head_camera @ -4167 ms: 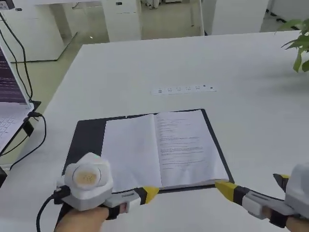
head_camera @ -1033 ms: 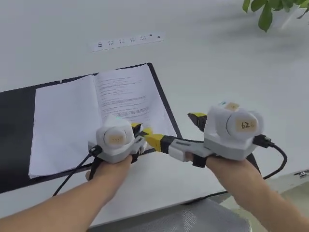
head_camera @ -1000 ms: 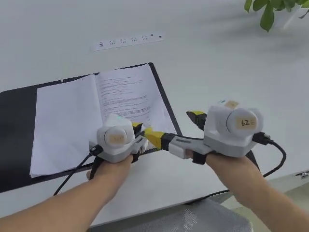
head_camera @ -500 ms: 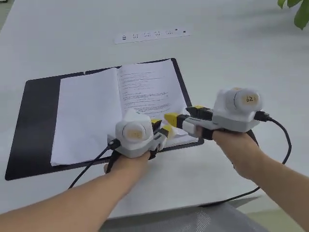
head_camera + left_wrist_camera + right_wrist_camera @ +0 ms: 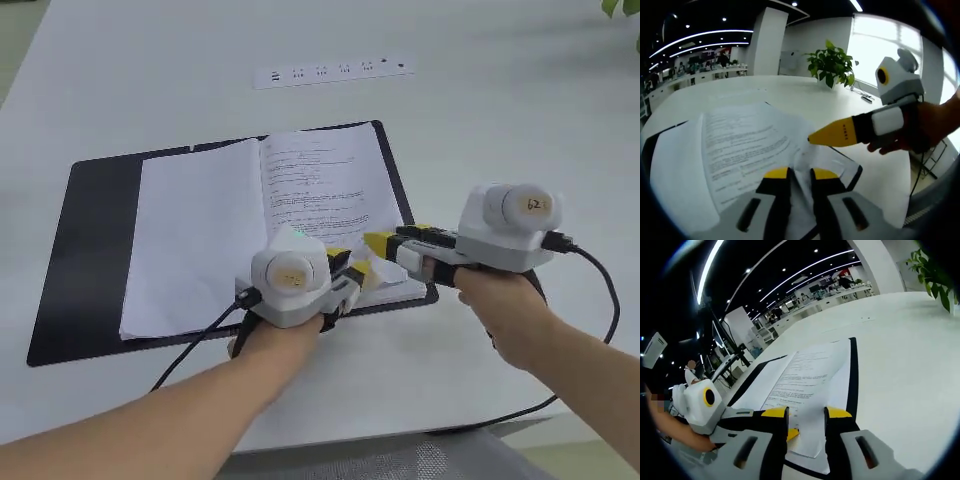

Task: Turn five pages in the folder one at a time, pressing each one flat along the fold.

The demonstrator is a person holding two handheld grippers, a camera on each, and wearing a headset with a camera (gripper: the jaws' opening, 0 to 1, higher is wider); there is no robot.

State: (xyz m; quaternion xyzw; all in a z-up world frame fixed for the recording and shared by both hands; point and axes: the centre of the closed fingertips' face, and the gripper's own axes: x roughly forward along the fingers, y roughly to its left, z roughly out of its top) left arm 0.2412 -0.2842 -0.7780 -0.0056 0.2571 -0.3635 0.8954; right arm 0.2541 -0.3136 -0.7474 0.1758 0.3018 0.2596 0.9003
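Head view: folder (image 5: 95,260) lies open on the table (image 5: 500,110), centre frame. Left gripper view: left gripper (image 5: 800,173) pinches the raised page (image 5: 740,145) corner, bottom centre. Right gripper view: right gripper (image 5: 806,413) spread, bottom centre.

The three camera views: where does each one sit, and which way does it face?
Head view: on the person's head, facing down at the folder; both forearms, left gripper and right gripper show.
Left gripper view: on the left gripper, facing along its fingers over the printed page toward a plant.
Right gripper view: on the right gripper, facing along its fingers across the folder.
Shared: each gripper view catches the other gripper.
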